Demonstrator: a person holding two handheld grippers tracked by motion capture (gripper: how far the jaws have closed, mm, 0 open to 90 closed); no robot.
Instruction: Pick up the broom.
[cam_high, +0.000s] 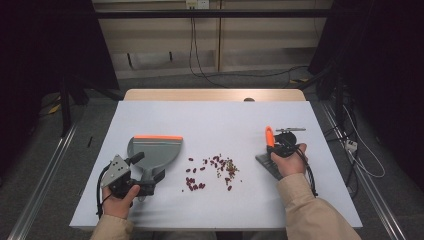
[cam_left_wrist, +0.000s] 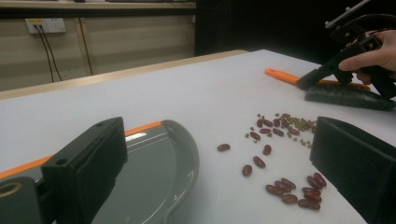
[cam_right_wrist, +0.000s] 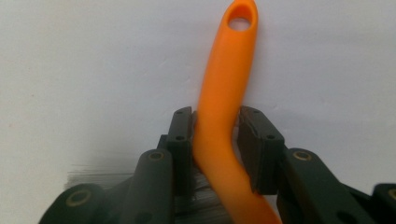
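Clamping the brush's orange handle (cam_right_wrist: 223, 116) between its jaws, the right claw (cam_high: 278, 145) holds the brush (cam_high: 268, 157) with bristles on the white surface (cam_high: 215, 120), right of the scattered beans (cam_high: 212, 172). The left claw (cam_high: 145, 172), open, straddles the dustpan (cam_high: 152, 150).

From my remote seat, the dustpan (cam_left_wrist: 154, 172) reads as glossy grey plastic that throws back the light, edged with a matt orange lip, while the brush handle (cam_right_wrist: 224, 107) is smooth orange plastic with a soft sheen and its bristles (cam_left_wrist: 348, 96) look coarse and dark. My right gripper (cam_right_wrist: 217, 140) and left gripper (cam_left_wrist: 219, 172) show matt black plastic jaws studded with small brassy metal fittings, and the left one carries a dull grey plate. The table (cam_high: 215, 120) has a flat, matt pale surface with a light wooden edge, the beans (cam_left_wrist: 289, 189) look smooth and faintly shiny, and the sleeve (cam_high: 310, 210) is soft beige cloth.
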